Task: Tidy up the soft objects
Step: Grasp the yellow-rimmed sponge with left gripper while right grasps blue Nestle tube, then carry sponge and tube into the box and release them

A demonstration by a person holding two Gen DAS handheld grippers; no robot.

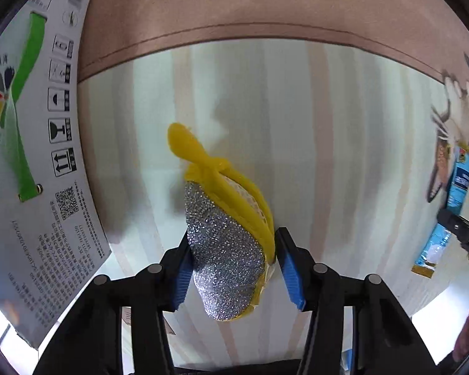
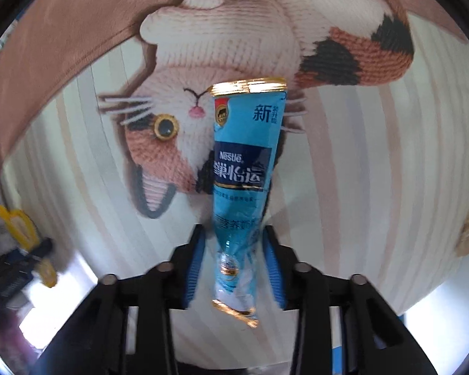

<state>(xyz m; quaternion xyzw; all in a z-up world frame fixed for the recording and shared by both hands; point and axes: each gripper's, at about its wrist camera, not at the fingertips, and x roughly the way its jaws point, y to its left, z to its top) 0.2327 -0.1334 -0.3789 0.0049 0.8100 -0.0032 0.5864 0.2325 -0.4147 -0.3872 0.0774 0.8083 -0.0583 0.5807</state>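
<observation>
**Both grippers carrying soft items above the striped cloth**

On the far left we see a white cardboard box [image 1: 37, 162] with printed handling symbols and a green stripe, standing at the edge of the striped cloth [image 1: 328, 125]; we judge it a likely place for collecting things, though its opening is not visible.

Our left gripper [image 1: 231, 262] has its blue pads pressed against a scrubbing sponge [image 1: 225, 250], silver and glittery on one face with yellow mesh and a yellow knotted tail pointing away from us. The fingers sit at a middling width, closed onto the sponge's sides near its near end, so most of it sticks out forward and stays easy to set down.

Further right, our right gripper [image 2: 234, 250] pinches a blue powder sachet [image 2: 245, 162] by its lower part; the fingers are narrow and the packet crumples between them, its gold-edged top standing away from us. Behind it lies a knitted cat picture [image 2: 234, 62] on the cloth.

Both items look lifted and ready for placing.
</observation>
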